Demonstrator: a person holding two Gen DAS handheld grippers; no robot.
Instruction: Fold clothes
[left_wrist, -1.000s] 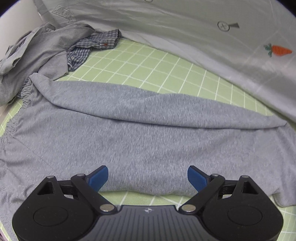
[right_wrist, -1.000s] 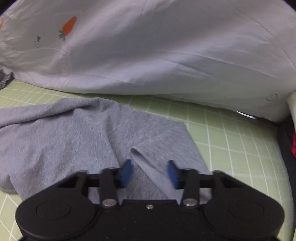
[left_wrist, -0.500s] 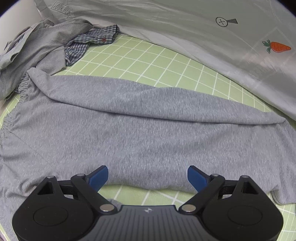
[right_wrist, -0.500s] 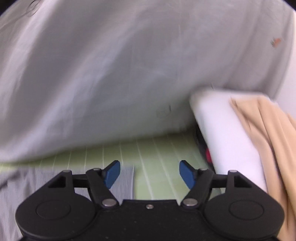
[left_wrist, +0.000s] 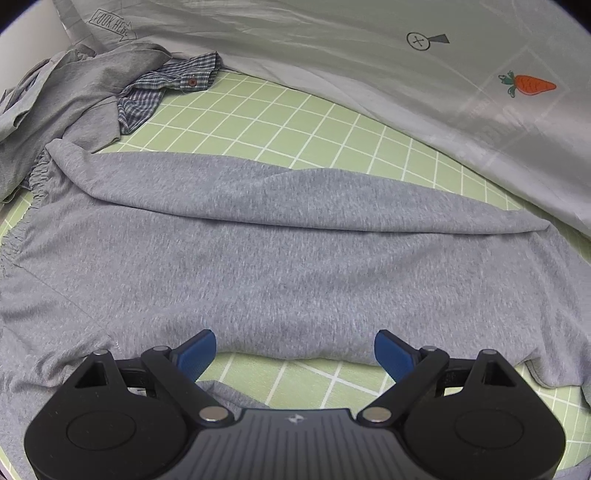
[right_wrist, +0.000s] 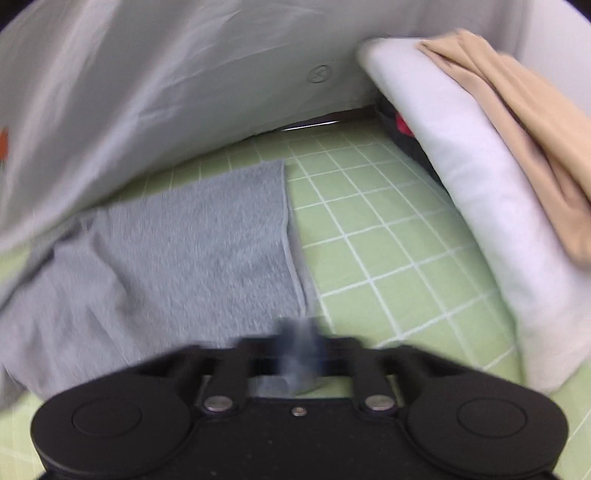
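1. Grey garment (left_wrist: 280, 266) is spread flat over the green grid mat (left_wrist: 295, 122).
2. Left claw (left_wrist: 295, 350) is wide open at its near edge, holding nothing.
3. Right claw (right_wrist: 301, 350) is blurry but looks pinched on the garment's hem corner.

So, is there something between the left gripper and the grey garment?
Nothing visible. The left gripper is open just above the near edge of the grey garment, with only bare green mat under its fingers.

A bedroom at home: green checked bedsheet (left_wrist: 295, 122), carrot-print duvet (left_wrist: 406, 66).
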